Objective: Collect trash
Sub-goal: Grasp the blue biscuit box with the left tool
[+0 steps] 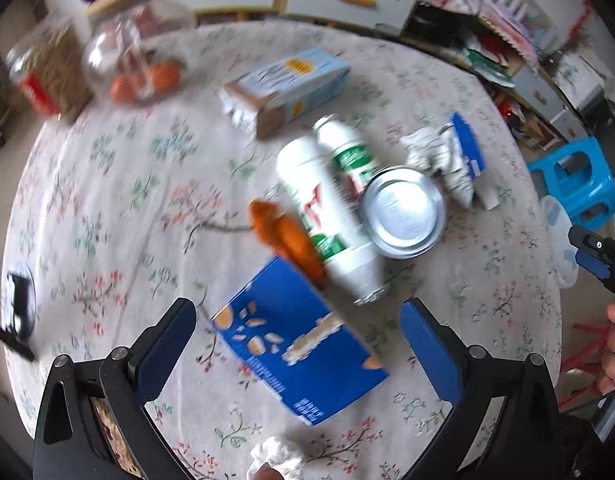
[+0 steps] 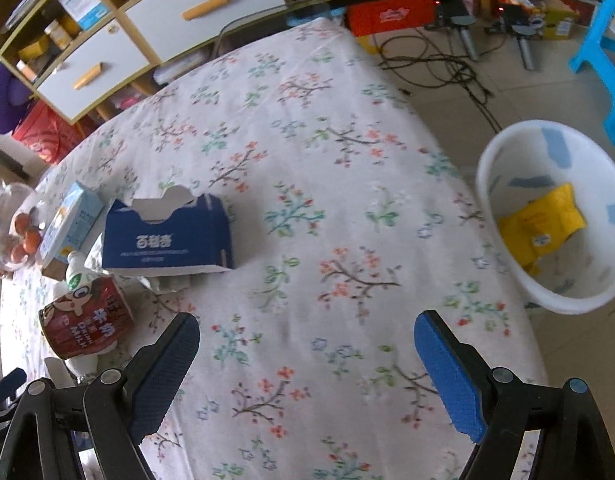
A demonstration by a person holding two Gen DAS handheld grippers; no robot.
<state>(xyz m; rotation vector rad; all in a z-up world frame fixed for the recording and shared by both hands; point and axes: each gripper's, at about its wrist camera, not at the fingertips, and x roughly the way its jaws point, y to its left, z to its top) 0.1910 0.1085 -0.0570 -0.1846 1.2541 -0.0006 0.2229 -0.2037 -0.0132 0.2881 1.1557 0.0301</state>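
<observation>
A round desk [image 1: 119, 200] under a floral cloth fills both views. In the right wrist view a white bin [image 2: 555, 216] stands on the floor just beside the desk edge, a yellow wrapper [image 2: 541, 224] lying inside it. In the blurred left wrist view, the left gripper [image 1: 297, 344] hangs with its fingers spread wide and holding nothing, directly over a blue snack box [image 1: 299, 344] lying flat on the desk. Beyond that box lie two white bottles [image 1: 327, 200] side by side, a round tin can [image 1: 405, 212] touching them, an orange scrap [image 1: 287, 236] too smeared to identify, a pale blue carton [image 1: 287, 84] and a torn dark blue box [image 2: 167, 236]. A crumpled white paper [image 1: 277, 458] is cut off at the lower edge. The right gripper [image 2: 307, 376] also has its fingers wide apart and empty, over bare cloth
</observation>
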